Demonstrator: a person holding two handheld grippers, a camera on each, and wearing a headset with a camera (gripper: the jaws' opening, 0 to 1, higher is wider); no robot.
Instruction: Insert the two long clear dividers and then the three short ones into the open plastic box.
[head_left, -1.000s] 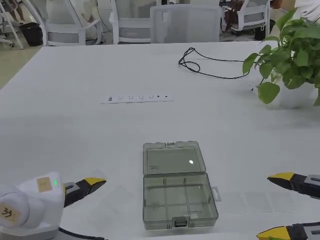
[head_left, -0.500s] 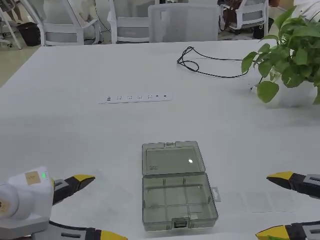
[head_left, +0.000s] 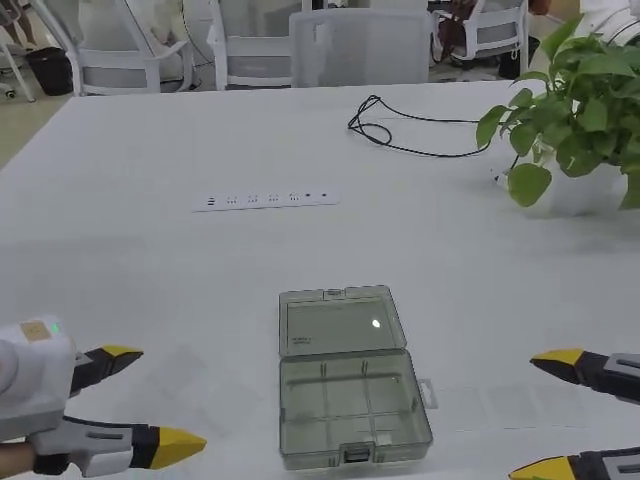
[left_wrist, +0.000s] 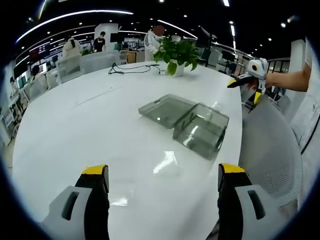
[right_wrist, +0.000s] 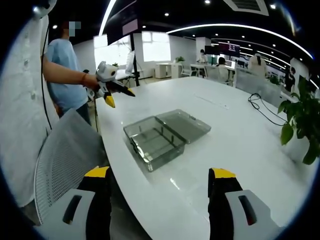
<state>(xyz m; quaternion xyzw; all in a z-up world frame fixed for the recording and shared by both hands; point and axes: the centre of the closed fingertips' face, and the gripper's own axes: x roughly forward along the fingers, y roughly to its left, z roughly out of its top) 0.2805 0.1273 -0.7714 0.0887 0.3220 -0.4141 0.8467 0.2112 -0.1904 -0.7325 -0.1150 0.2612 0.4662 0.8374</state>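
On the table (head_left: 150, 150), one open plastic box (head_left: 350, 385), my left gripper (head_left: 165, 397) and right gripper (head_left: 530, 415) flanking it, both gaping wide, empty.

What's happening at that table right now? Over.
Left gripper, right gripper open, empty. Box open between them. Clear dividers flat on table beside it. Nothing blocking.

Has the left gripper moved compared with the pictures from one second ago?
Yes. In the head view the left gripper has drawn leftward, away from the plastic box.
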